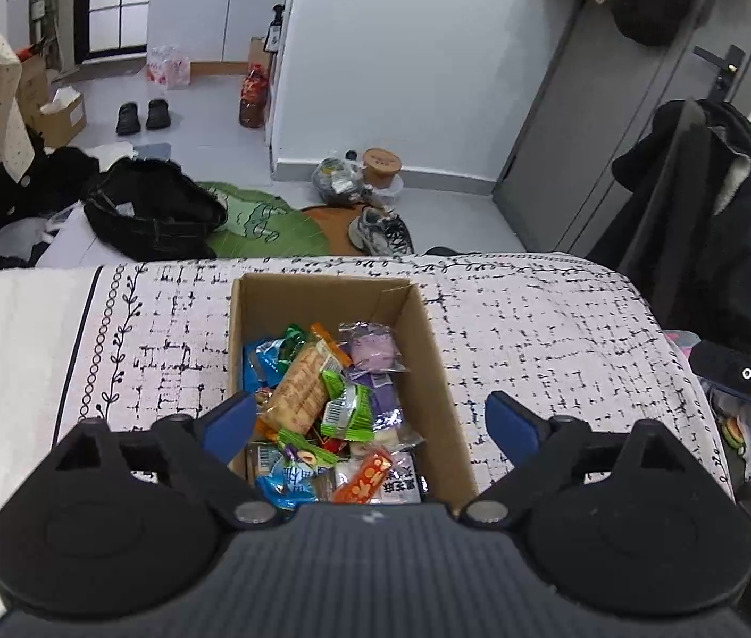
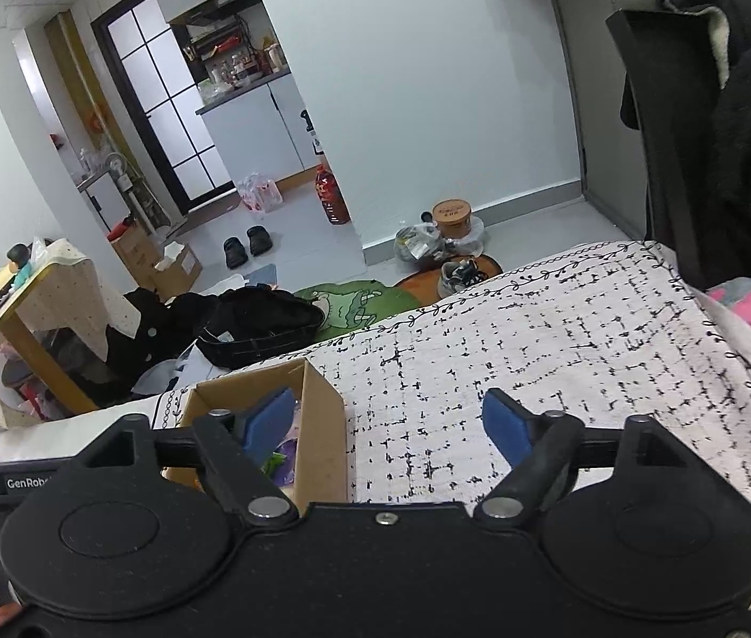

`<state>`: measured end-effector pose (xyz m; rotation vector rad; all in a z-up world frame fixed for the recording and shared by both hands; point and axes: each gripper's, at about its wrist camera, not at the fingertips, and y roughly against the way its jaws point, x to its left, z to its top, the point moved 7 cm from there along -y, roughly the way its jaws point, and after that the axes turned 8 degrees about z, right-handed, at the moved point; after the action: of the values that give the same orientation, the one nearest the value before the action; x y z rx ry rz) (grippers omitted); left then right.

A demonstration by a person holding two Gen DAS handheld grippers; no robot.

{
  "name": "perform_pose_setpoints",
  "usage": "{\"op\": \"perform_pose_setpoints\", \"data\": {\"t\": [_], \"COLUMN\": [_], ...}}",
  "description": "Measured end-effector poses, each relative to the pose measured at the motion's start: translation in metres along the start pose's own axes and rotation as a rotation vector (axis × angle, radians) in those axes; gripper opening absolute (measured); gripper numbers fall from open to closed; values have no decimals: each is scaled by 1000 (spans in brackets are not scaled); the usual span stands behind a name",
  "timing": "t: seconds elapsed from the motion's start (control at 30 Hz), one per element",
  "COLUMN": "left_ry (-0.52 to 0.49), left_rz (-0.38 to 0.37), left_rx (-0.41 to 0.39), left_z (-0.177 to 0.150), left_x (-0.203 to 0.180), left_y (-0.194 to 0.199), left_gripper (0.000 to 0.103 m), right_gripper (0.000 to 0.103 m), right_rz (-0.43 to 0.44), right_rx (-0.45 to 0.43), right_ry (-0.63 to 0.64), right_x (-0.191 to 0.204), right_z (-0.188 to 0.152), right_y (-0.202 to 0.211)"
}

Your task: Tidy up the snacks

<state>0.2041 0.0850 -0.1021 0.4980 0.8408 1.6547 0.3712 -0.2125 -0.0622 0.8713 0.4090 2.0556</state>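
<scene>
My left tool [image 1: 370, 428] hangs over the box [image 1: 431, 372], blue pads spread wide, nothing between them. The box is plain corrugated cardboard, rectangular, open-topped, standing on the desk [image 1: 535, 329], whose cloth is white, woven and marked with broken black grid lines. Inside the box lie the snacks [image 1: 322, 399]: crinkled foil and clear plastic packets, heaped loosely. My right tool [image 2: 386, 425] is likewise spread and empty; its left pad sits over the box [image 2: 322, 425], its right pad over bare cloth.
</scene>
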Motion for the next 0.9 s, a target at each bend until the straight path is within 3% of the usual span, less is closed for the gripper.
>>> {"op": "perform_pose_setpoints", "data": {"t": [0.13, 0.33, 0.9], "left_ry": [-24, -51, -116], "left_rz": [1, -10, -61], "left_rx": [-27, -43, -53], "left_z": [-3, -6, -23], "left_x": [-3, -1, -3], "left_y": [11, 25, 67], "left_gripper": [103, 103, 103], "right_gripper": [91, 100, 103], "right_rz": [-1, -17, -43], "right_rx": [-11, -22, -12], "right_ry": [0, 4, 2], "right_x": [-3, -8, -5], "right_z": [-2, -5, -18], "right_y": [16, 31, 70]}}
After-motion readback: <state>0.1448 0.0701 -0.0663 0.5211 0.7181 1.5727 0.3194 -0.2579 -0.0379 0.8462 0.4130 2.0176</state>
